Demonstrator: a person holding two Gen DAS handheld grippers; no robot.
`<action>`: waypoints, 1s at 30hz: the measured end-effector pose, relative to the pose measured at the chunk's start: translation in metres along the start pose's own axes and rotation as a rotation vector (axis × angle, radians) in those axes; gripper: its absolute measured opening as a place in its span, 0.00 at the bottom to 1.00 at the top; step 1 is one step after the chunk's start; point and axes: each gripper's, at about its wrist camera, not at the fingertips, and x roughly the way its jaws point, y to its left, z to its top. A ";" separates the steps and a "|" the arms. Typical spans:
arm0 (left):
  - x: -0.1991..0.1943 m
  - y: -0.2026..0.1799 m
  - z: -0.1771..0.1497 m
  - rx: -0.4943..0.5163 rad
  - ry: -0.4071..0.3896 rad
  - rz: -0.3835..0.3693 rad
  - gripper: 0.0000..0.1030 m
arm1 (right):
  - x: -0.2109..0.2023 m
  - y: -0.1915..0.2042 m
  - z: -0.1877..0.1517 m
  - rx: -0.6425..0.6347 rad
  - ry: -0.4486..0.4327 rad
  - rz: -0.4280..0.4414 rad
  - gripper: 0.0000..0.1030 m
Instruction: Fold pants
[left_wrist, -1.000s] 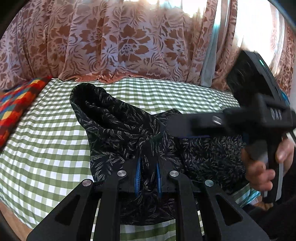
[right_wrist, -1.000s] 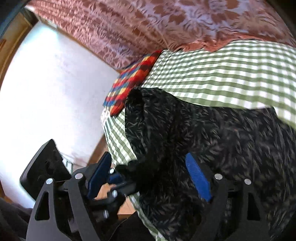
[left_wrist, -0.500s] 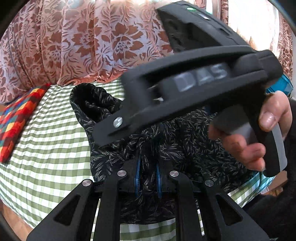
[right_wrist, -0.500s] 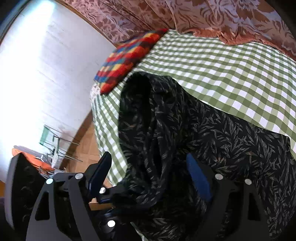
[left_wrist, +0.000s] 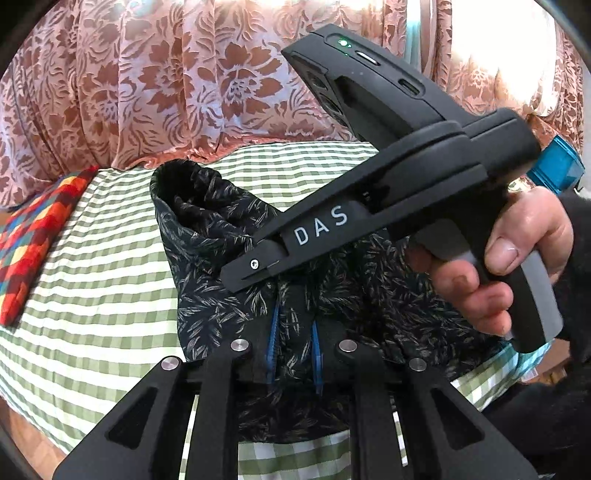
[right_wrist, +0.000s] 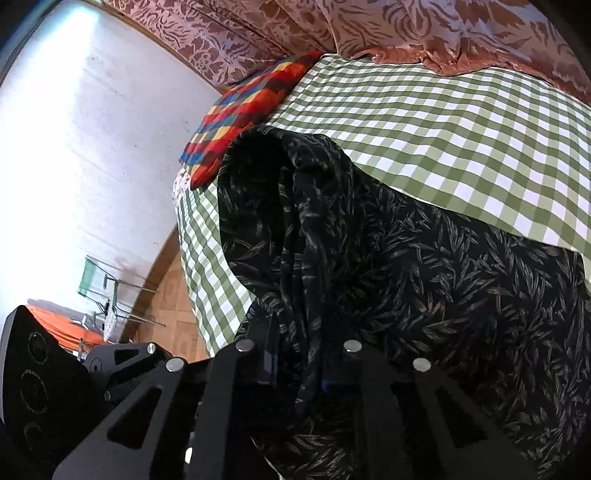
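Black leaf-print pants (left_wrist: 207, 229) lie bunched on a green-and-white checked bed (left_wrist: 92, 280). At the bottom of the left wrist view, my left gripper (left_wrist: 294, 350) is shut on a fold of the fabric, held between its blue pads. A hand (left_wrist: 498, 266) holds my right gripper (left_wrist: 236, 275), whose tip sits just above and left of that fold. In the right wrist view, the right gripper (right_wrist: 299, 369) is shut on a hanging ridge of the pants (right_wrist: 443, 277). The fabric rises from there to a hump further away.
A patchwork pillow (left_wrist: 33, 251) (right_wrist: 251, 110) lies at the bed's left end. Floral curtains (left_wrist: 184, 92) hang behind the bed. A white wall (right_wrist: 92, 166), a wooden floor and a metal chair (right_wrist: 107, 288) are beyond the bed's edge. A teal box (left_wrist: 557, 166) is at the right.
My right gripper went from wide open to shut on the bunched pants, rising and swinging left across the left view. The left gripper kept its hold.
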 end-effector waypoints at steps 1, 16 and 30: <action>-0.004 0.001 -0.001 0.002 -0.005 -0.011 0.17 | -0.003 -0.001 -0.001 0.008 -0.008 0.008 0.12; -0.058 0.144 -0.038 -0.679 -0.119 -0.254 0.47 | -0.100 0.047 -0.019 -0.062 -0.212 0.079 0.12; 0.026 0.067 0.023 -0.583 0.001 -0.557 0.47 | -0.226 0.023 -0.083 -0.027 -0.403 -0.032 0.12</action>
